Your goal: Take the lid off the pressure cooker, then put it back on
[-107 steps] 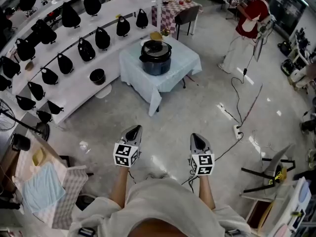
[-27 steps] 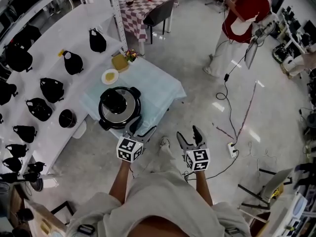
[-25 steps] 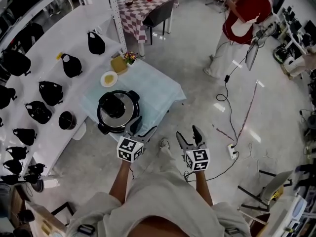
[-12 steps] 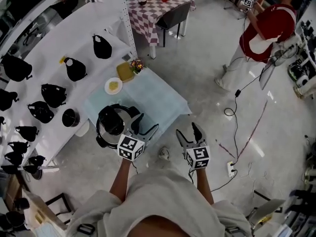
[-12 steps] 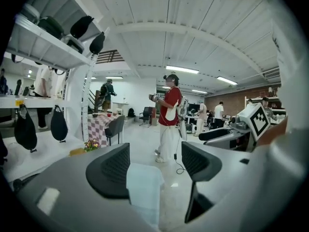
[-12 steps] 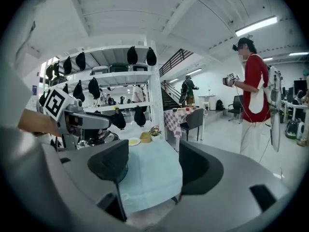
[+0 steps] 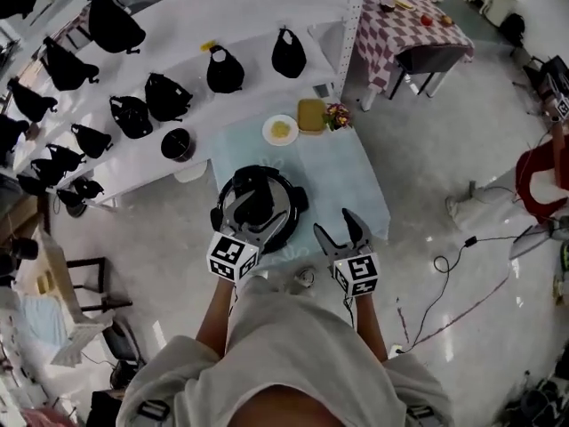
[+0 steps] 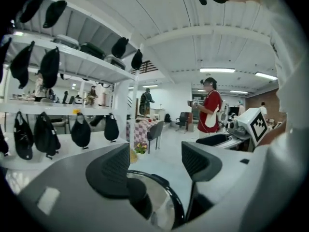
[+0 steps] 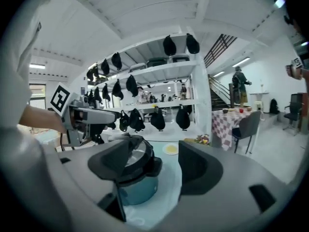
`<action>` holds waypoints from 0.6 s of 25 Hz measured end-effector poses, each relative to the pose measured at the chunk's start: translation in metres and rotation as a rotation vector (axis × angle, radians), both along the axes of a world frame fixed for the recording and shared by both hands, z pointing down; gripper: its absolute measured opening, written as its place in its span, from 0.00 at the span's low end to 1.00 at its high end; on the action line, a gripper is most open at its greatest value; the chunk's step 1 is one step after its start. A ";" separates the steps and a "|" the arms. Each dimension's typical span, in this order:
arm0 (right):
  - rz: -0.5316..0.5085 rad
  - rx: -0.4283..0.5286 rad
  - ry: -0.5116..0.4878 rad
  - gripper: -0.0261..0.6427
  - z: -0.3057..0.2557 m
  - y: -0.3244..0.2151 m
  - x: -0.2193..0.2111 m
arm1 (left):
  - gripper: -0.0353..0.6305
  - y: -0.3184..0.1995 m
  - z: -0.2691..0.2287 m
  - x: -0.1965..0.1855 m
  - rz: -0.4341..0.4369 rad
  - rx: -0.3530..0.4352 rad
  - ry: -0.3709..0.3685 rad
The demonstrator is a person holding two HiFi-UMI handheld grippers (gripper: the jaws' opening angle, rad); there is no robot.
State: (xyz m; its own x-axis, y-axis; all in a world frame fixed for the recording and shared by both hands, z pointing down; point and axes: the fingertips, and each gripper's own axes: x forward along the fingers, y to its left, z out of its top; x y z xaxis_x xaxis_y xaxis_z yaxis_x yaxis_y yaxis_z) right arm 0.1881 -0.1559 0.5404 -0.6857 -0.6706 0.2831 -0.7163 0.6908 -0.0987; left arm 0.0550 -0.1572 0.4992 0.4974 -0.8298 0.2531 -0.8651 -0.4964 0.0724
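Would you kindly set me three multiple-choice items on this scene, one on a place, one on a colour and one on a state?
1. The pressure cooker stands on: A the floor; B the table with the pale blue cloth; C the white shelf.
2. The cooker's body is: A red; B yellow; C blue.
3. The right gripper is: A open and empty; B shut on the lid; C shut on a plate.
Answers: 1 B, cloth shows round its base; 2 C, seen in the right gripper view; 3 A, its jaws stand apart, gripping nothing.
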 end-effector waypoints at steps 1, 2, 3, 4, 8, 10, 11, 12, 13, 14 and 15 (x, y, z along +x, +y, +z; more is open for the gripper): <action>-0.051 0.002 0.002 0.50 0.000 -0.003 -0.015 | 0.54 0.002 0.001 -0.014 -0.043 -0.002 0.000; -0.100 0.005 0.007 0.50 -0.001 -0.006 -0.031 | 0.54 0.004 0.002 -0.029 -0.084 -0.005 0.000; -0.144 0.008 0.011 0.50 -0.002 -0.009 -0.046 | 0.54 0.007 0.003 -0.043 -0.123 -0.007 0.002; -0.184 0.010 0.015 0.50 -0.003 -0.012 -0.061 | 0.54 0.010 0.004 -0.058 -0.159 -0.010 0.004; -0.316 0.002 0.034 0.50 0.000 -0.010 -0.116 | 0.54 0.024 0.012 -0.110 -0.279 -0.032 0.024; -0.360 -0.004 0.052 0.50 0.003 -0.006 -0.138 | 0.54 0.031 0.018 -0.130 -0.313 -0.046 0.039; -0.373 -0.006 0.062 0.50 0.004 -0.004 -0.148 | 0.54 0.032 0.022 -0.139 -0.320 -0.054 0.045; -0.382 -0.005 0.073 0.50 0.005 -0.003 -0.157 | 0.54 0.033 0.026 -0.147 -0.321 -0.062 0.050; -0.386 -0.004 0.085 0.50 0.005 -0.002 -0.166 | 0.54 0.031 0.031 -0.156 -0.318 -0.069 0.052; -0.388 -0.003 0.100 0.50 0.006 -0.003 -0.173 | 0.54 0.029 0.035 -0.164 -0.312 -0.077 0.052; -0.389 -0.004 0.116 0.50 0.007 -0.003 -0.181 | 0.54 0.026 0.038 -0.174 -0.306 -0.082 0.052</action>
State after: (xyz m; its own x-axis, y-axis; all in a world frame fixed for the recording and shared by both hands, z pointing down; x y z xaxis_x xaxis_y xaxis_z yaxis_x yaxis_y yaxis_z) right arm 0.0074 -0.1588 0.5470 -0.8513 -0.3665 0.3753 -0.4084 0.9121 -0.0357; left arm -0.1187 -0.1314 0.5371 0.2415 -0.9207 0.3065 -0.9675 -0.2041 0.1493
